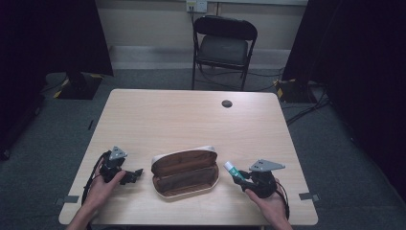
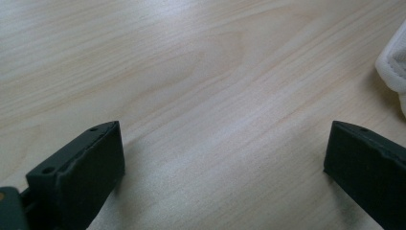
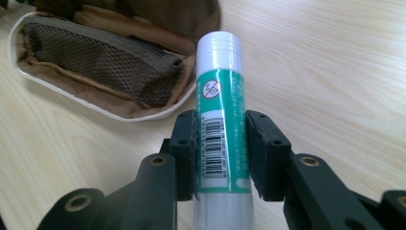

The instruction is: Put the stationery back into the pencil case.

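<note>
Pale wood-grain table [image 1: 191, 115] stands on grey carpet, with one black folding chair [image 1: 223, 45] at the upper middle of the high view. One brown fabric pencil case with a white rim [image 1: 186, 172] lies open at the lower centre, its mesh pocket showing. Right of it, the right gripper [image 1: 241, 178] is clamped on one green-and-white glue stick [image 3: 221, 124], both pads pressing its sides (the white cap points toward the case). Its label carries a barcode and a small red prohibition sign; the fine white print is too small to read. At the lower left, the left gripper [image 1: 135, 174] rests on the table with jaws spread wide and nothing between them, near the case's white edge.
</note>
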`<action>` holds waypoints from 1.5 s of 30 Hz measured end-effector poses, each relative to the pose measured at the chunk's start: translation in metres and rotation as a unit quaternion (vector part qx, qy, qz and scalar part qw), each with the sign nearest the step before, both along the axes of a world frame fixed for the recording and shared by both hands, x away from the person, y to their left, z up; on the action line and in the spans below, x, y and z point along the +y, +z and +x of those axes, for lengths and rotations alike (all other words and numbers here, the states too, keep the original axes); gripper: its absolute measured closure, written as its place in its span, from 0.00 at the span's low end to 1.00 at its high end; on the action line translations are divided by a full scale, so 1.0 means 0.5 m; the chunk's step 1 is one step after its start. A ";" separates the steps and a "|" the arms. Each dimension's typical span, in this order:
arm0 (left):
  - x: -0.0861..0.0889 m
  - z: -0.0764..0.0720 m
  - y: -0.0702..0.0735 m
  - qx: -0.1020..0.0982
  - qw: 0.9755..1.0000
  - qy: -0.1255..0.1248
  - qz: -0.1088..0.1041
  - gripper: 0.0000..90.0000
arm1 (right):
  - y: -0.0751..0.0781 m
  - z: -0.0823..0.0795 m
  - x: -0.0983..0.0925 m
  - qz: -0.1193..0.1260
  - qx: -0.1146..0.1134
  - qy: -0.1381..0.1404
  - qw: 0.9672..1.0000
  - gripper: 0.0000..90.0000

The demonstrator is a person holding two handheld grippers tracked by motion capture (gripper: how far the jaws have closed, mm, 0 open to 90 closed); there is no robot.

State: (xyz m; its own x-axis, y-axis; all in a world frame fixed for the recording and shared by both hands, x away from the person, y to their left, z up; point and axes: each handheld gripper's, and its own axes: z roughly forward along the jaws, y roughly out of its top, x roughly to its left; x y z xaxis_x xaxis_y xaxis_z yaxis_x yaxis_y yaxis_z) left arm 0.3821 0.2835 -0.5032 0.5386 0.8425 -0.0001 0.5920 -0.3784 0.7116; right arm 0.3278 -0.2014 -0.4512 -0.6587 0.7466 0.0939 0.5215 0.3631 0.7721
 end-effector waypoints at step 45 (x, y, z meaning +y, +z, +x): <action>-0.001 0.001 -0.001 -0.001 1.000 0.002 -0.006 0.00 | 0.064 0.013 0.230 0.008 -0.031 0.150 0.988 0.74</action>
State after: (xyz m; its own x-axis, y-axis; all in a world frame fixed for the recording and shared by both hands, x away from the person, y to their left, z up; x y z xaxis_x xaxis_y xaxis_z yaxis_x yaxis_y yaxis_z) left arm 0.3825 0.2827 -0.5038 0.5361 0.8441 -0.0084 0.5913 -0.3684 0.7174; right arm 0.3343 -0.0863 -0.4191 -0.8549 0.5157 0.0566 0.3435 0.4809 0.8067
